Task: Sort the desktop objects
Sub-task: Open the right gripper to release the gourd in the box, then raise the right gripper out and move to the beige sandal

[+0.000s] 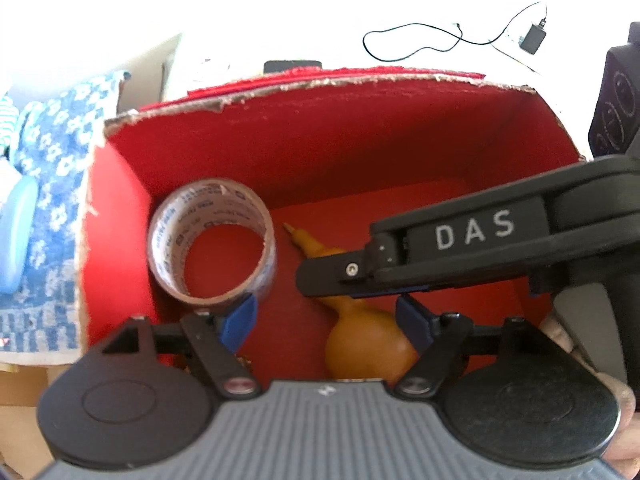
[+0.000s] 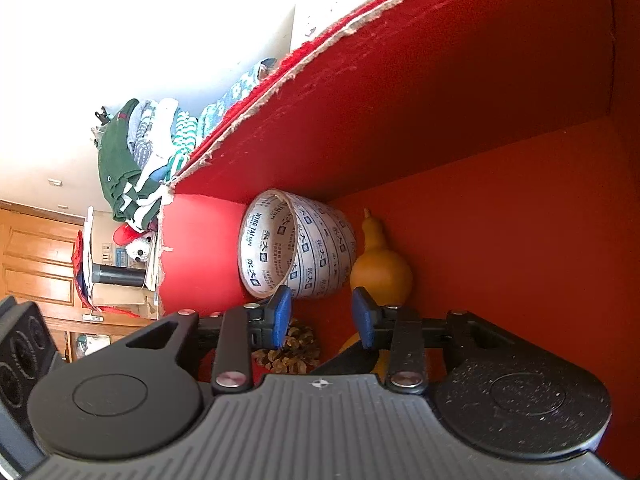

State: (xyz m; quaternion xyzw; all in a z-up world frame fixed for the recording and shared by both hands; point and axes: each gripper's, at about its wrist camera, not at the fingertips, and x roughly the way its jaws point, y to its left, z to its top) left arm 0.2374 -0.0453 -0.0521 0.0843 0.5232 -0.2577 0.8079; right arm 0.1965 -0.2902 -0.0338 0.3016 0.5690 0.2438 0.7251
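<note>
Both grippers are down inside the red box (image 1: 328, 128) now. The left gripper (image 1: 326, 320) has its jaws spread wide with nothing pinched: the tape roll (image 1: 212, 240) sits just past the left pad at about ten o'clock, and the gourd (image 1: 360, 344) lies between the pads toward the right one. The right gripper (image 2: 322, 318) has its jaws partly spread and empty too, no pad pressing on anything, a pine cone (image 2: 292, 350) on the floor below them.

My read: the drop is done, so the job here is a clean exit. Keep the jaws apart, lift straight up and out, and mind that right finger, which looks to be close over the gourd's neck.

The gourd lies on its side on the box floor, long axis running from fat bulb at six o'clock to thin stem at eleven in the left view. The tape roll stands tilted against the left wall, its open core facing up toward the camera.
</note>
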